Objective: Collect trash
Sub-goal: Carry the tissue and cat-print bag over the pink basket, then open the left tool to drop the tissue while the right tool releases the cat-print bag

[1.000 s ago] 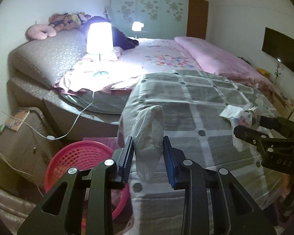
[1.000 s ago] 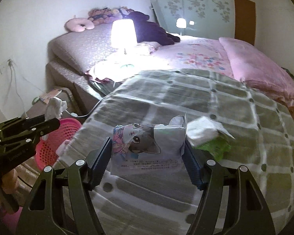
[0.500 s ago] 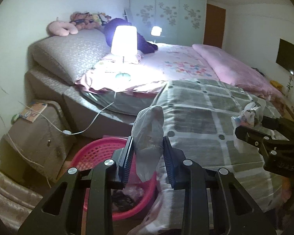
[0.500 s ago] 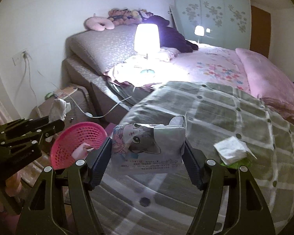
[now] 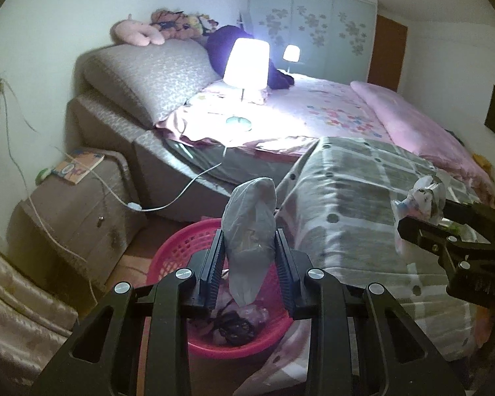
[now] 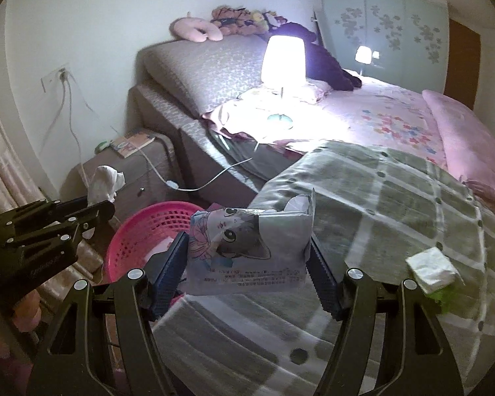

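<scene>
Ahead of you the bed (image 5: 313, 122) fills the far scene, its grey checked blanket (image 6: 396, 204) spread on the near right. The pink basket (image 5: 178, 247) sits on the floor at the bed's near left corner, trash already inside. Your left gripper (image 5: 249, 257) is clamped on a crumpled white bag (image 5: 250, 221), held above the basket. Your right gripper (image 6: 247, 264) is closed on a cat-print packet (image 6: 247, 244) over the blanket edge, just right of the basket. A folded tissue (image 6: 432, 265) lies on the blanket at near right.
</scene>
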Demonstrator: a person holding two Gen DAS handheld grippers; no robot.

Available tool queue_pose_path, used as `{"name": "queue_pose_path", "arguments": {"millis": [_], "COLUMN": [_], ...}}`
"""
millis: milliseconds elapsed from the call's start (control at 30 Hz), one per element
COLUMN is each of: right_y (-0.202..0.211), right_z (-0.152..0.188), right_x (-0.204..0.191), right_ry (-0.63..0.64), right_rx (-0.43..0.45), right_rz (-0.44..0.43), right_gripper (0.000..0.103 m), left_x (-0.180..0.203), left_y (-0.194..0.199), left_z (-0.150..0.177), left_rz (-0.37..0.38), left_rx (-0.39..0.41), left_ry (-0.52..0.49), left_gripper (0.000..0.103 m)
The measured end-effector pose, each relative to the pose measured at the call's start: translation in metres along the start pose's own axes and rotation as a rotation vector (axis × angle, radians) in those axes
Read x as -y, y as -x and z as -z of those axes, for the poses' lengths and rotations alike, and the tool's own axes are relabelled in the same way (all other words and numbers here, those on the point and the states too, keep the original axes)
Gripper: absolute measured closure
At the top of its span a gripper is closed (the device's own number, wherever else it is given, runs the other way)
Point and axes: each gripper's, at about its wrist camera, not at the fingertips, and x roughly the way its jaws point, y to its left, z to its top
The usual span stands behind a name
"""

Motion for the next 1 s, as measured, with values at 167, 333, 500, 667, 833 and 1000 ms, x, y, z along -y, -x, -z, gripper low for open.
{"name": "queue_pose_path", "arguments": {"millis": [167,333,500,667,833,1000], "right_y": [-0.013,-0.024,-0.034,-0.049,-0.065,-0.079], "right_z": [-0.004,-0.005,-0.007,-0.007,-0.006,-0.003], "right_x": [-0.015,-0.022,-0.024,-0.027,-0.031,-0.036], "right_ry": [0.018,0.021,0.021,0.026,0.027,0.040], "right_rx": [-0.018,-0.034,-0.051,-0.078,-0.112,-0.142], "right_rz": [-0.026,-0.049,-0.066,-0.089,-0.105,-0.115], "right_gripper": [0.036,0.036,0.036,0.036,0.036,0.036], "left_x": [-0.008,-0.013,-0.016,-0.020,-0.028,-0.032], "left_y": [-0.005,-0.010,-0.018,-0.030,-0.042,-0.050], "left_z": [0.003,0.005,0.008,0.011,0.014,0.017], "left_rz": [-0.023,-0.033,-0.042,-0.052,-0.042,-0.048], "left_rx": [-0.005,-0.016,-0.035,-0.061,-0.094,-0.111], "left_ry": [0.009,0.014,0.012,0.014,0.037,0.041], "left_gripper": [0.074,0.074,0.074,0.074,0.074,0.074]}}
